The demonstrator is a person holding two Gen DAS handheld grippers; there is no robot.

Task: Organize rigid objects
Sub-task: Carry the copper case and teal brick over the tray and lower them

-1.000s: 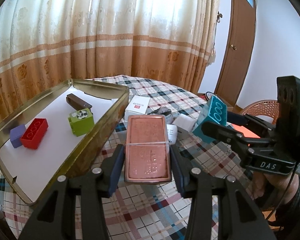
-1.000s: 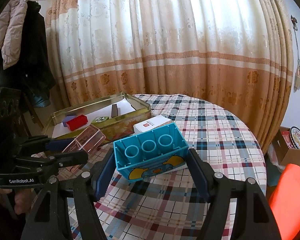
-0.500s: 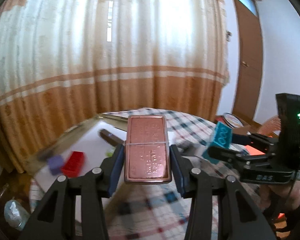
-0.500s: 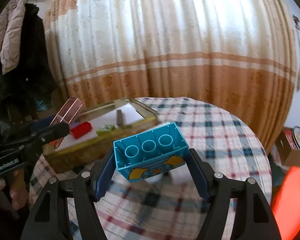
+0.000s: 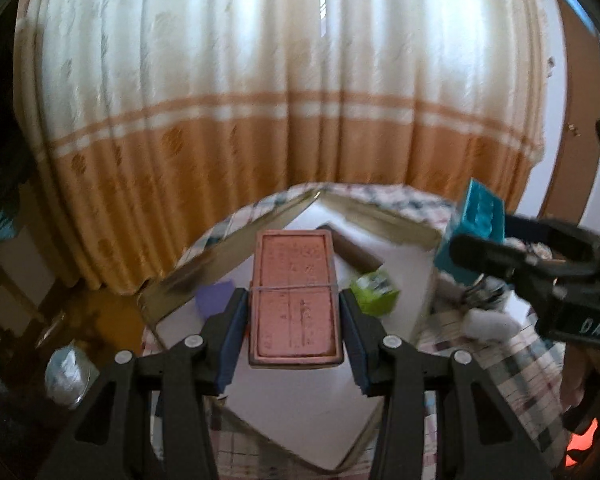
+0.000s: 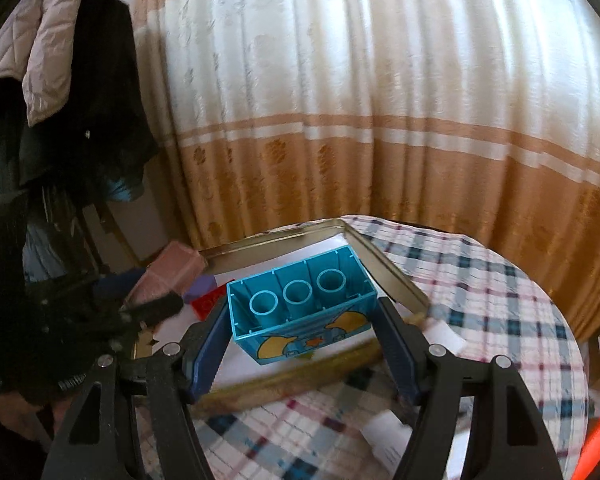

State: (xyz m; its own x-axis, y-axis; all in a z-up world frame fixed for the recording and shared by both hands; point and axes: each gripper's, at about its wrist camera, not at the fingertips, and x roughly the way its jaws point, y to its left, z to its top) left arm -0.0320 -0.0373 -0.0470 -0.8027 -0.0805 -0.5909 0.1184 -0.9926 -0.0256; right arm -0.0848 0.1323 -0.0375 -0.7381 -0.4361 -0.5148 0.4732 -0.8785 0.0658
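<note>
Item, surface: round, under a checked cloth, and since a second ago you have swung both views off its open middle and onto the gold tray, which now sits right below both loads, so you look set to place rather than carry. Item, gold tray: white-lined and open, holding a purple block, a green block, a dark brown bar and a red brick (that last one shows only from the right wrist, since the pink box hides it from the left). Item, left tongs: clenched on the pink box, a flat case banded with a thin elastic, held over the tray's lining. Item, right tongs: grasping the teal brick, hollow side up, over the tray's near wall. The left wrist view gives you the right tongs side-on with the teal brick's end at the tray's right edge; the right wrist view gives you the pink box tilted at the tray's far-left corner, plus coats hung by the curtain.
</note>
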